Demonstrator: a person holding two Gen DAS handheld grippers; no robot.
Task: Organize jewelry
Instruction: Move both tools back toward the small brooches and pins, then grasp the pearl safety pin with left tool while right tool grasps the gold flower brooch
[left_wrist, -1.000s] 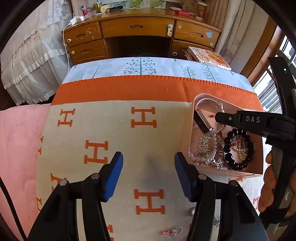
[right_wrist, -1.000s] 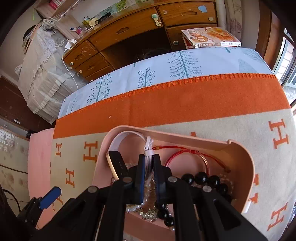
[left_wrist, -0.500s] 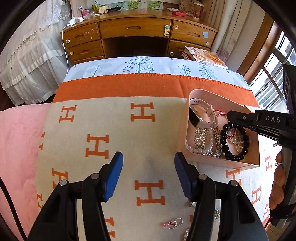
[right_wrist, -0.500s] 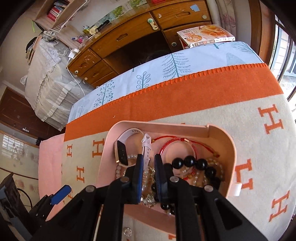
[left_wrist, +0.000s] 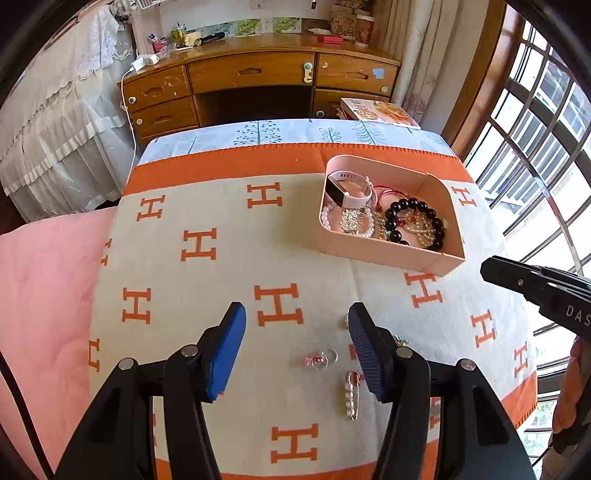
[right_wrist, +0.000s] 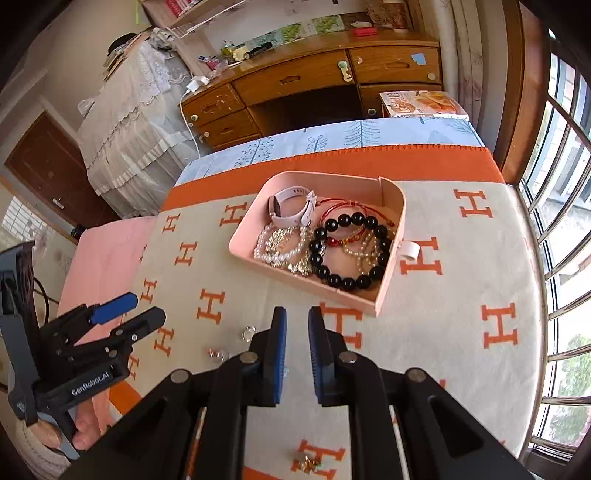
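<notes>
A pink tray (left_wrist: 384, 251) (right_wrist: 391, 199) on the blanket holds a white-strapped watch (left_wrist: 347, 190) (right_wrist: 291, 210), a black bead bracelet (left_wrist: 413, 221) (right_wrist: 347, 251), pearl strands and red cords. My left gripper (left_wrist: 295, 325) is open and empty, above small loose pieces: a pink ring charm (left_wrist: 321, 358) and a pearl pin (left_wrist: 351, 393). My right gripper (right_wrist: 297, 325) is slightly open and empty, drawn back in front of the tray. Small earrings (right_wrist: 249, 332) and a gold piece (right_wrist: 308, 461) lie on the blanket near it.
The cream and orange H-pattern blanket (left_wrist: 199, 251) covers the surface, with a pink quilt (left_wrist: 40, 295) to the left. A wooden desk (left_wrist: 258, 81) stands behind. Windows (left_wrist: 535, 147) line the right side. A white roll (right_wrist: 409, 249) sits beside the tray.
Both grippers pulled back and up from the tray. My right gripper let go of the white watch strap, left it in the tray, and opened slightly.
</notes>
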